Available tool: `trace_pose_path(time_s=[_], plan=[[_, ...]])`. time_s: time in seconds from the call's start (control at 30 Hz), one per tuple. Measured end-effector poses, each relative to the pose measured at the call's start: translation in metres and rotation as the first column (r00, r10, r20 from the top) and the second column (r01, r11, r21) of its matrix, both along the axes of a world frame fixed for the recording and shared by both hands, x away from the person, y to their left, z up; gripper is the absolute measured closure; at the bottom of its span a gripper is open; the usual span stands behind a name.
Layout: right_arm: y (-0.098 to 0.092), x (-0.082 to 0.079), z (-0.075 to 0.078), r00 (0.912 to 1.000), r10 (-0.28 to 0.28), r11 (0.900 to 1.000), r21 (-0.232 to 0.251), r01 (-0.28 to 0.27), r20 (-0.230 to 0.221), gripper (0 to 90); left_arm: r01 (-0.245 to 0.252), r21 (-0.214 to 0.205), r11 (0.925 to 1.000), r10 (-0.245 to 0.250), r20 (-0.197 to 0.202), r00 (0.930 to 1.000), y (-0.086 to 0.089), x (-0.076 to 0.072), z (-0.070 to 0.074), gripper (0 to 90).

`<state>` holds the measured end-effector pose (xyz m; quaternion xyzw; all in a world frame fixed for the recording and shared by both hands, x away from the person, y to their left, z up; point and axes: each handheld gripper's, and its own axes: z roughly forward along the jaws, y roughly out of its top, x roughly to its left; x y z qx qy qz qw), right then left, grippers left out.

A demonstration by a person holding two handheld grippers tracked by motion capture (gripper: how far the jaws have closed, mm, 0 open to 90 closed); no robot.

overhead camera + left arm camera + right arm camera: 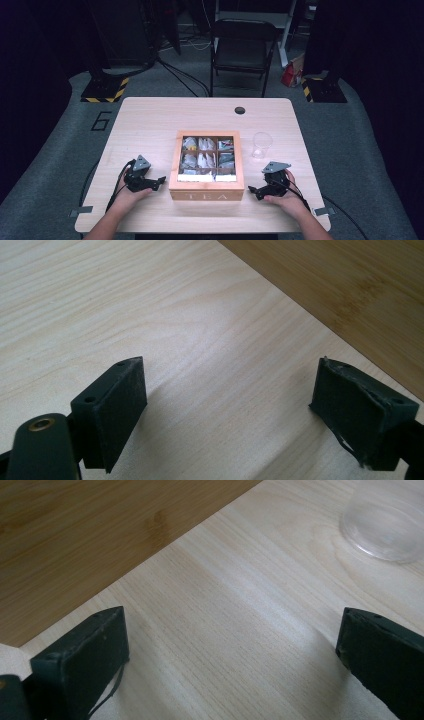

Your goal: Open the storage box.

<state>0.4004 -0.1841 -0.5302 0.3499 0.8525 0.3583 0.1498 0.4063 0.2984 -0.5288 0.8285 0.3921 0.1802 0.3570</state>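
Observation:
A wooden tea box (206, 192) marked TEA sits mid-table, its glass lid showing several compartments of tea bags. A clear plastic cup (262, 145) stands just right of the box; its base shows in the right gripper view (385, 525). My left gripper (161, 180) rests on the table left of the box, jaws wide apart with bare wood between them (230, 405); the box's side (350, 290) lies just ahead. My right gripper (251, 190) rests right of the box, open and empty (232, 665), with the box's wall (75, 535) to its left.
The light wooden table (150, 120) has a round cable hole (240, 110) at its back edge. A black folding chair (242, 50) stands behind the table, with stand bases and cables on the grey floor.

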Motion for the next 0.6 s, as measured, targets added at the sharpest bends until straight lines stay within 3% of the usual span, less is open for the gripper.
trace_pose_path(time_s=[0.4,0.6], plan=[[0.0004,-0.0004,0.0000,1.0000,-0.007,1.0000,-0.002,0.007,0.002,0.0,-0.009,0.000,1.0000,0.009,0.001,1.0000,-0.0005,-0.0006,0.0000,14.2],[0.0008,-0.0005,0.0001,0.9999,-0.012,0.9999,0.000,0.012,0.001,0.0,0.010,0.004,0.9999,-0.010,-0.004,0.9999,-0.0010,-0.0012,0.0002,12.7]])
